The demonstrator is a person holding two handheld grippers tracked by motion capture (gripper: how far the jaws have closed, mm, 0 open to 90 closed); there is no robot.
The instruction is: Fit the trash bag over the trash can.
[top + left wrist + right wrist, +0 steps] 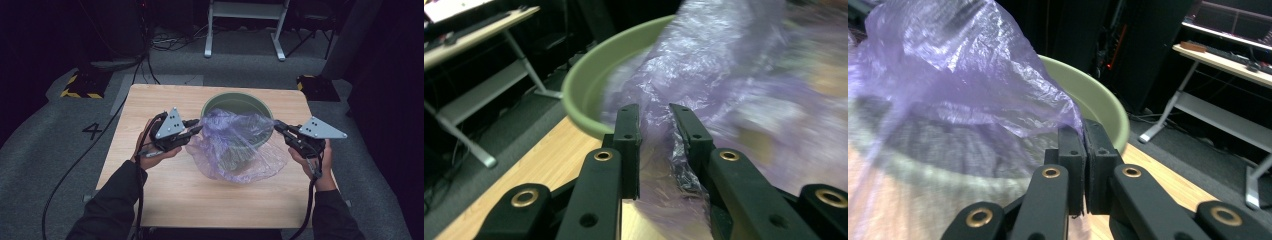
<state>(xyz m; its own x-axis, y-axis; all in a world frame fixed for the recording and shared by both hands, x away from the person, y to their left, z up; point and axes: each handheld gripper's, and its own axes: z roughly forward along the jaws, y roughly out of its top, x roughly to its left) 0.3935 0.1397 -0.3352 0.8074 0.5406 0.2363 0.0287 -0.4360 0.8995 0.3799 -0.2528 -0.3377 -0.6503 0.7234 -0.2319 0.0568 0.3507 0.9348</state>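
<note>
High view, bag: the purple plastic bag [233, 146] hangs over the near rim of the green basin [210, 102] on the wooden table [150, 190], stretched between both grippers.
High view, advice: lift both hands evenly, so that the film opens over the basin without tearing.
Left gripper view, fingers: the left gripper [655, 120] has its jaws part open, with a fold of film between them; whether the pads already press it I cannot tell. Close fully before pulling.
Right gripper view, fingers: the right gripper [1084, 132] is closed tight on the bag's right edge. Keep this corner at the rim's height.
</note>
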